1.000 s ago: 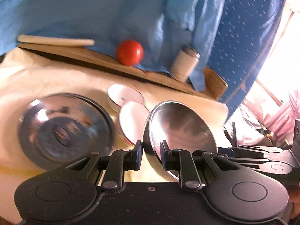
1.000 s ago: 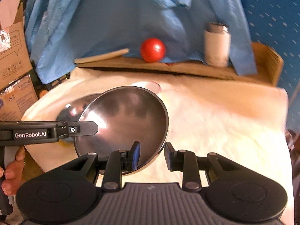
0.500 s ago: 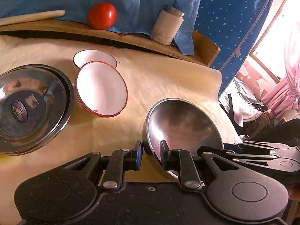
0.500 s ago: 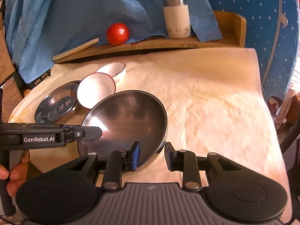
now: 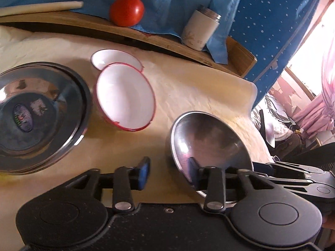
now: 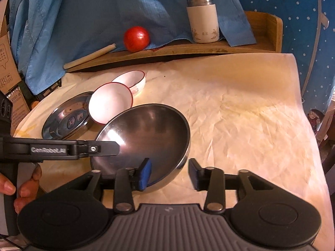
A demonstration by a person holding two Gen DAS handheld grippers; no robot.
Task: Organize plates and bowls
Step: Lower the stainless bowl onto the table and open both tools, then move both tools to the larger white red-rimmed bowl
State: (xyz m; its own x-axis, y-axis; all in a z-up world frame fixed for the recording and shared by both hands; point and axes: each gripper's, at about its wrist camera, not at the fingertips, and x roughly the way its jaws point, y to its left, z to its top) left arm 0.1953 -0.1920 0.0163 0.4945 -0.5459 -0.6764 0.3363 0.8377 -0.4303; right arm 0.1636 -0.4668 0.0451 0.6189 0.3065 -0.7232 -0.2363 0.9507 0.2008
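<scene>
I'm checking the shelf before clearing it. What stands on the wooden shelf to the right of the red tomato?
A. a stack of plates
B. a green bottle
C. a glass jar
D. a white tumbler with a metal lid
D: a white tumbler with a metal lid stands right of the tomato on the wooden shelf.

Behind my table there's a wooden shelf (image 6: 209, 49) with a red tomato (image 6: 136, 38), a white flask with a metal lid (image 6: 202, 19) and a pale stick (image 6: 90, 56) on it. Blue cloth (image 6: 94, 10) hangs down over it. Cream paper (image 6: 240, 113) covers the table, cardboard boxes (image 6: 8, 67) sit far left.
</scene>
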